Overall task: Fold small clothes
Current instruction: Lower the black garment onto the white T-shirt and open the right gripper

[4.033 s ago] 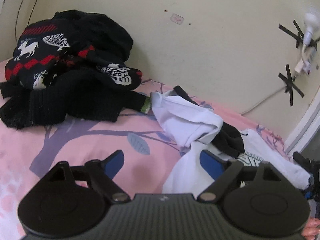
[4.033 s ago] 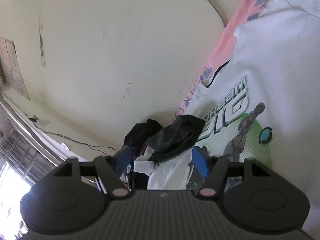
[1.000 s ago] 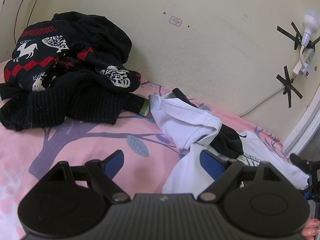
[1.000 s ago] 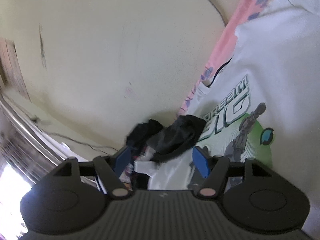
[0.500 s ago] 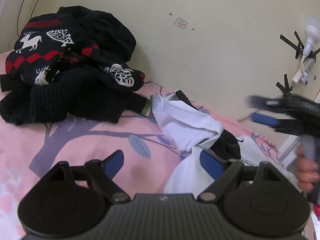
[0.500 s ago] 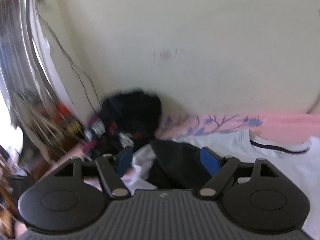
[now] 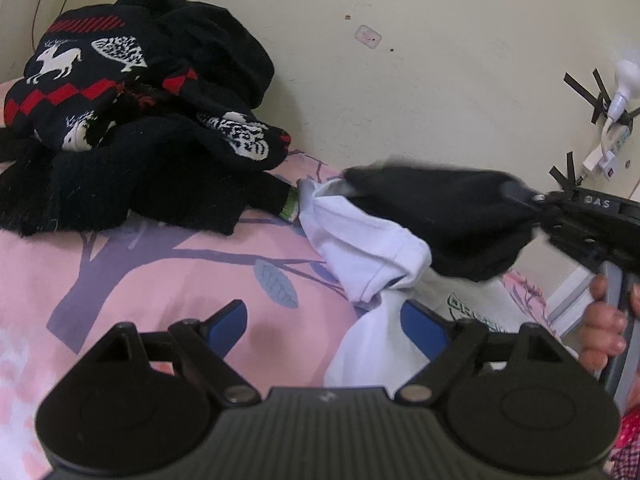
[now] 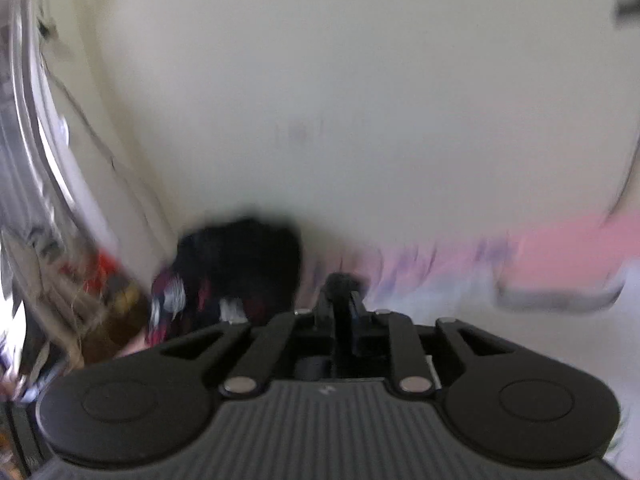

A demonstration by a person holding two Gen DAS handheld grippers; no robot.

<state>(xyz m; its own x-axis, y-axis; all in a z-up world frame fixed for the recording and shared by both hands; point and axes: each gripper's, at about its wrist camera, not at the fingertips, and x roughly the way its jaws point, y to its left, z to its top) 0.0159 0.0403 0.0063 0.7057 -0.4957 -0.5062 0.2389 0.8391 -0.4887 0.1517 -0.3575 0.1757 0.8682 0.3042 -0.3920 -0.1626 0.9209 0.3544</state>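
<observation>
Left wrist view: my right gripper [image 7: 520, 196] is pinching the black cloth [image 7: 440, 216], lifted over the white shirt [image 7: 372, 240] on the pink bed [image 7: 160, 272]. My left gripper [image 7: 324, 320], near, is wide open.

Bedsheet [image 7: 168, 264]: pink w/ purple tree branches and a grey-blue leaf. Far left, sweater pile [image 7: 132, 92]: black knit w/ white reindeer and tree motifs, red zigzag and red stripes; one cuff shows a green-and-white band. White garment [image 7: 360, 240], plain, right of centre. Black garment [image 7: 448, 216], plain, blurred, far right. White tee [image 7: 472, 312] near right: green lettering w/ dark outline, only partly seen. Left tool [image 7: 324, 322]: black body, blue pads. Right tool [image 7: 520, 194]: black, white lettering on its side. Wall [image 7: 440, 80]: cream, black tape crosses at right. Right wrist view is badly smeared; a dark-trimmed neckline, prob. on white cloth [image 8: 560, 300].
</observation>
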